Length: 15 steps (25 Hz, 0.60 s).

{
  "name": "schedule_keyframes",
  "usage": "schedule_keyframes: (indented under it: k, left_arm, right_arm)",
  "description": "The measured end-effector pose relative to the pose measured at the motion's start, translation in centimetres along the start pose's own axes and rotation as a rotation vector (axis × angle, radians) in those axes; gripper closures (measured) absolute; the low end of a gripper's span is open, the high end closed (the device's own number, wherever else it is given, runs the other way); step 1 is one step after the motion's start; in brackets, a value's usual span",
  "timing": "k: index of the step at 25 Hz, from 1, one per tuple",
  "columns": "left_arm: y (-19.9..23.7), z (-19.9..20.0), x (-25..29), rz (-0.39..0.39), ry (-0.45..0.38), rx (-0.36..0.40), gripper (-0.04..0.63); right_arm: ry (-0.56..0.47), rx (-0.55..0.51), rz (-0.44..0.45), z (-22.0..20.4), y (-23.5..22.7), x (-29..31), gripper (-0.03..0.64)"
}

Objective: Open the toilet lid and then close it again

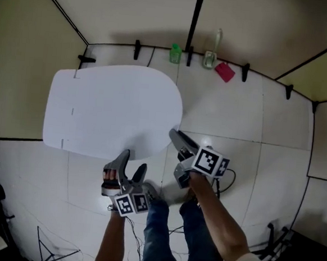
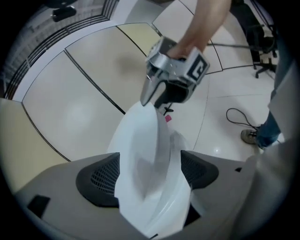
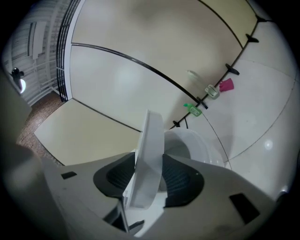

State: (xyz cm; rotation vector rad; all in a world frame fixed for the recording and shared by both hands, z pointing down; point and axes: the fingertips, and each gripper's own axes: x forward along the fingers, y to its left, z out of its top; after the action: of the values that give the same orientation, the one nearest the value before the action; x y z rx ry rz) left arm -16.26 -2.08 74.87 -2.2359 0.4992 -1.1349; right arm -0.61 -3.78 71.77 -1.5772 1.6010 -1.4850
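From the head view the white toilet lid [image 1: 114, 109] fills the middle left. My right gripper [image 1: 176, 142] is at its right edge. In the right gripper view the lid [image 3: 152, 140] stands on edge, raised off the bowl [image 3: 192, 147], and the right gripper [image 3: 150, 180] is shut on it, both pads against its faces. My left gripper [image 1: 134, 160] sits at the lid's near edge with its jaws spread. In the left gripper view the lid [image 2: 140, 145] and the seat rim [image 2: 178, 159] lie in the gap of the left gripper [image 2: 150, 176]. The right gripper [image 2: 153, 102] pinches the lid's top there.
A green bottle [image 1: 175, 54], a clear bottle [image 1: 210, 57] and a pink object [image 1: 224, 71] stand along the base of the far wall. A black cable [image 2: 239, 117] lies on the tiled floor by the person's shoe [image 2: 248, 136]. An office chair [image 2: 260, 33] stands behind.
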Motion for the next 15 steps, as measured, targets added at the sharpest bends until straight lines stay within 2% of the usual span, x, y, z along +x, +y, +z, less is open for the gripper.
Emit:
schedule_keyframes:
  k: [2, 4, 6, 8, 12, 15]
  left_arm:
    - [0.3, -0.2, 1.9, 0.042, 0.048, 0.029, 0.192]
    - [1.9, -0.3, 2.6, 0.130, 0.080, 0.026, 0.193]
    - [3.9, 0.2, 2.1, 0.178, 0.064, -0.021, 0.271]
    - [5.4, 0.8, 1.2, 0.174, 0.032, -0.054, 0.292]
    - [9.1, 1.2, -1.5, 0.129, -0.024, -0.138, 0.302]
    - [12.6, 1.0, -3.9, 0.099, -0.057, -0.234, 0.308]
  right_arm:
    - [-0.002, -0.014, 0.006, 0.4, 2.2, -0.2, 0.448]
    - [0.003, -0.028, 0.009, 0.8, 3.9, -0.3, 0.448]
    - [0.012, -0.056, 0.008, 1.1, 5.4, -0.5, 0.448]
    - [0.020, -0.097, 0.021, 1.5, 7.3, -0.8, 0.445]
    - [0.045, -0.165, 0.134, 2.0, 13.3, -1.1, 0.440]
    - [0.058, -0.315, 0.273, 2.5, 19.6, -2.2, 0.440]
